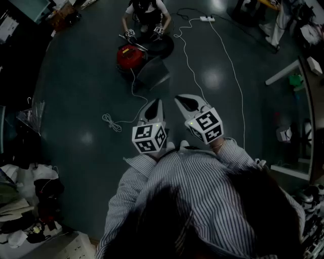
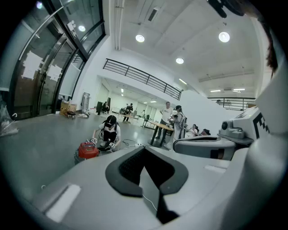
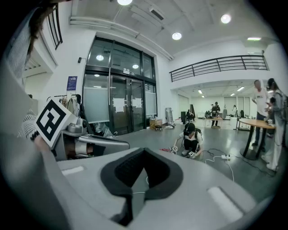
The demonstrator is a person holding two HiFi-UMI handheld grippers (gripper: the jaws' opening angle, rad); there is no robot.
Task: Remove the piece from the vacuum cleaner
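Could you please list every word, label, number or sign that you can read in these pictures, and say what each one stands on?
No text in any view can be read.
Blue sign beside the glass doors: print too small to read.
White sheets on those doors: blurred, unreadable.
Marker cube at left and marker cube at right: black-and-white square patterns only, no words or numbers.

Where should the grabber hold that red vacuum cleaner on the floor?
Probably the top of the red vacuum cleaner, coming down from above on the near side. It stands upright on the floor, and a crouching person fills the far side. It is too small here to make out a handle.
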